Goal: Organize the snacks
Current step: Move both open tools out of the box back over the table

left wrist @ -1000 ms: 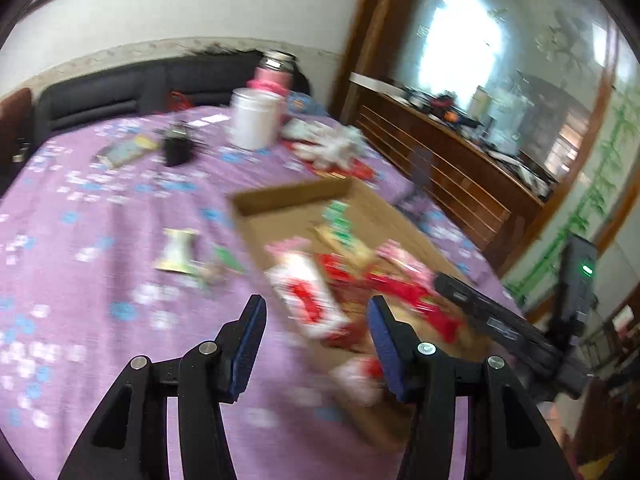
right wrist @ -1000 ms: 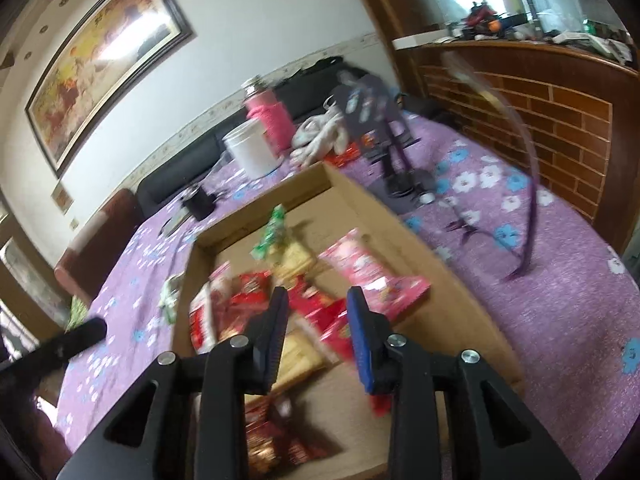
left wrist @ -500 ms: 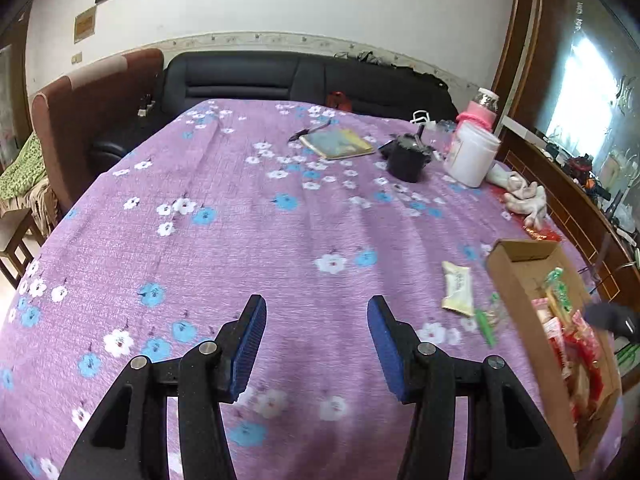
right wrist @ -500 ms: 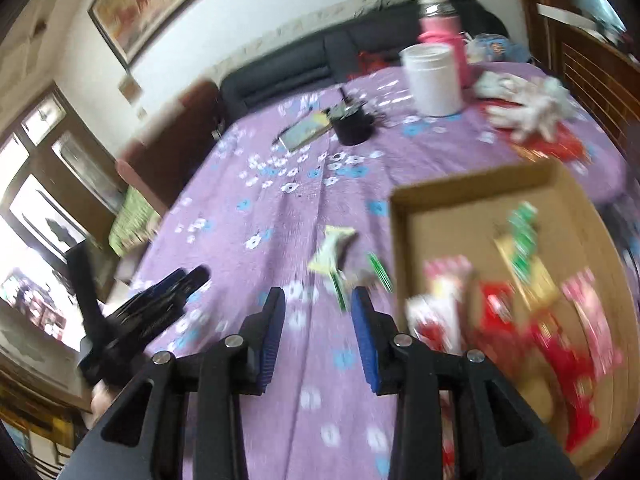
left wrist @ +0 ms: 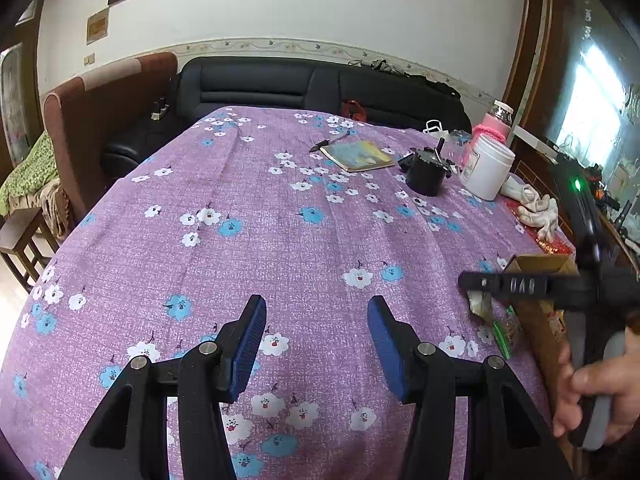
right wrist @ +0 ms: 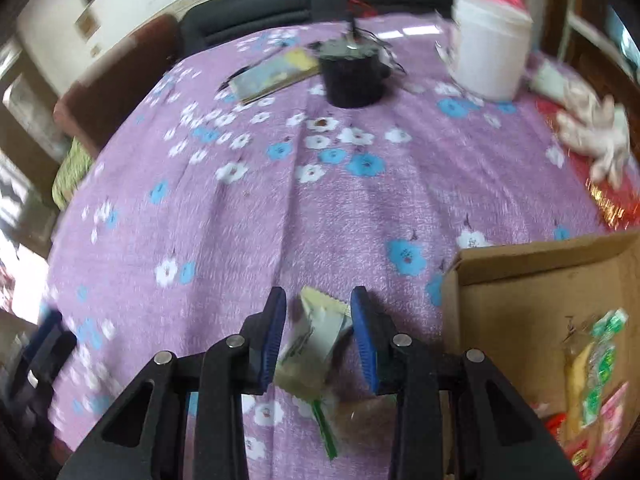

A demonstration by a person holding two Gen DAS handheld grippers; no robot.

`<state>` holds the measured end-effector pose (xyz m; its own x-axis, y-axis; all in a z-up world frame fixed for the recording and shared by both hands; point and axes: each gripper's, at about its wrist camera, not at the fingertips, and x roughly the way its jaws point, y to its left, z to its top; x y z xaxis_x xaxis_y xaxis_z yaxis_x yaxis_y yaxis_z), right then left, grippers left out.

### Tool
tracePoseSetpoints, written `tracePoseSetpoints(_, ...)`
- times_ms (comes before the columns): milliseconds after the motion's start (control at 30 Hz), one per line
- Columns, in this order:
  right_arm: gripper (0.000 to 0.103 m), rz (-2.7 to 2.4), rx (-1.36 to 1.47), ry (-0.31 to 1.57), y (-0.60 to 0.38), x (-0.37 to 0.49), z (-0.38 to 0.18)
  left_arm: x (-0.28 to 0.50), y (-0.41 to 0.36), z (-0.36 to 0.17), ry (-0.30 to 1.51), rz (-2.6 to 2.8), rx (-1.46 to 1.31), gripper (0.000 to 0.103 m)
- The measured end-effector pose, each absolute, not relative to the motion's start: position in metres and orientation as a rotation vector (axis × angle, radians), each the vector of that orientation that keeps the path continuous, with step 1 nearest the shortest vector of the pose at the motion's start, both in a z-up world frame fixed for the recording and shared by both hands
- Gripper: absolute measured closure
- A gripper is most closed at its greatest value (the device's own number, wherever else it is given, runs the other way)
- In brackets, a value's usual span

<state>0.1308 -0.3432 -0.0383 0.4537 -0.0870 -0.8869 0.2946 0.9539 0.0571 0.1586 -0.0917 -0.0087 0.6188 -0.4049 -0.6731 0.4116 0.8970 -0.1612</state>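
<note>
A pale cream-and-green snack packet (right wrist: 316, 340) lies on the purple flowered tablecloth (right wrist: 320, 208), between the blue pads of my right gripper (right wrist: 319, 312), which is open around it. A green-edged clear packet (right wrist: 328, 432) lies just below it. The cardboard box (right wrist: 520, 256) with several snacks inside sits to the right. My left gripper (left wrist: 314, 320) is open and empty over bare cloth. In the left wrist view the right gripper (left wrist: 500, 284) hovers over the loose packets (left wrist: 500, 324) beside the box (left wrist: 540, 264).
A black cup (left wrist: 426, 172), white jar (left wrist: 486, 168), pink-topped bottle (left wrist: 494, 128), notebook (left wrist: 360, 155) with pen and white gloves (left wrist: 536, 208) stand at the table's far right. A black sofa (left wrist: 320, 84) and brown chair (left wrist: 92, 120) lie beyond.
My right gripper swung from the box to the loose packets left of it and now straddles the pale packet. My left gripper turned away from the box toward bare cloth.
</note>
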Motion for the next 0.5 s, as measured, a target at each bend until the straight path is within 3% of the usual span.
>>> tracePoseSetpoints(167,0.07,0.152,0.4,1.126,-0.301,0.099,-0.034,0.163,-0.087,-0.009,0.784,-0.458,-0.015,0.047)
tracePoseSetpoints(300,0.07,-0.094,0.178,1.024,-0.312,0.091,-0.003,0.163,-0.089,-0.011,0.79,-0.454,-0.008,0.047)
tracePoseSetpoints(500,0.071,-0.196,0.108,1.117,-0.329,0.097,-0.028,0.163,-0.091,-0.013,0.794,-0.453,0.005,0.047)
